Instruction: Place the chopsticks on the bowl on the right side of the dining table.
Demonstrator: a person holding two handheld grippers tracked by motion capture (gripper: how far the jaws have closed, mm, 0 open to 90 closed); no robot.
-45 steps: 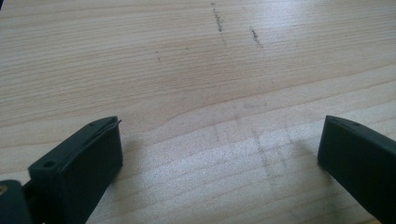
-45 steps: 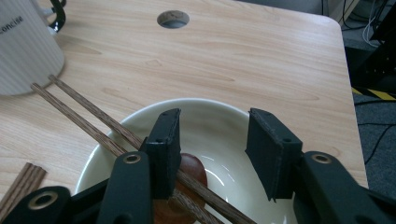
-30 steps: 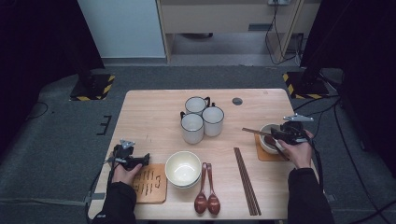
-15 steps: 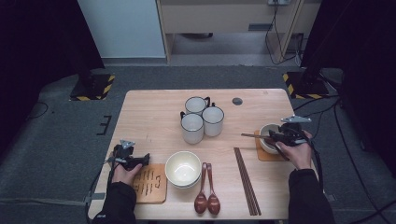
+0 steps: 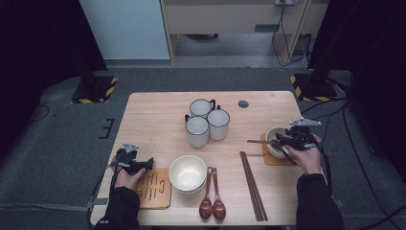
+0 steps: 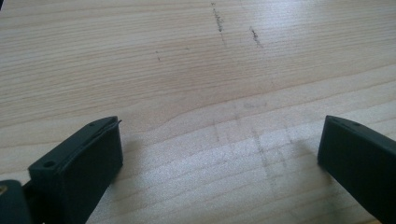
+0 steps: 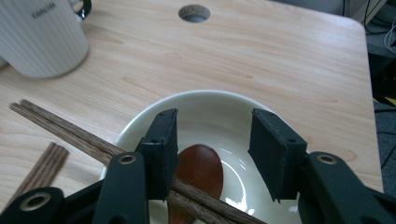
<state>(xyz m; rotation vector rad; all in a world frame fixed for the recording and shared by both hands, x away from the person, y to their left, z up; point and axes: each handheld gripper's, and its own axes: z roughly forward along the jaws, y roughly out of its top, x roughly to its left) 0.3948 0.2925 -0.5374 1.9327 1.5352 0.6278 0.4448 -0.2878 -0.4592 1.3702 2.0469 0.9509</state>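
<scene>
At the right of the high view, the right tool [image 5: 282, 141] hovers over a small white ceramic bowl [image 7: 219, 112] on an orange-brown coaster [image 5: 277, 159], its jaws released, nothing between them. A dark wooden spoon [image 7: 198, 170] lies in the bowl, and a pair of dark wooden chopsticks [image 7: 70, 133] rests across its rim. At lower left, the left tool [image 6: 219, 154] gapes wide above the pale wooden tabletop [image 6: 187, 60].
</scene>
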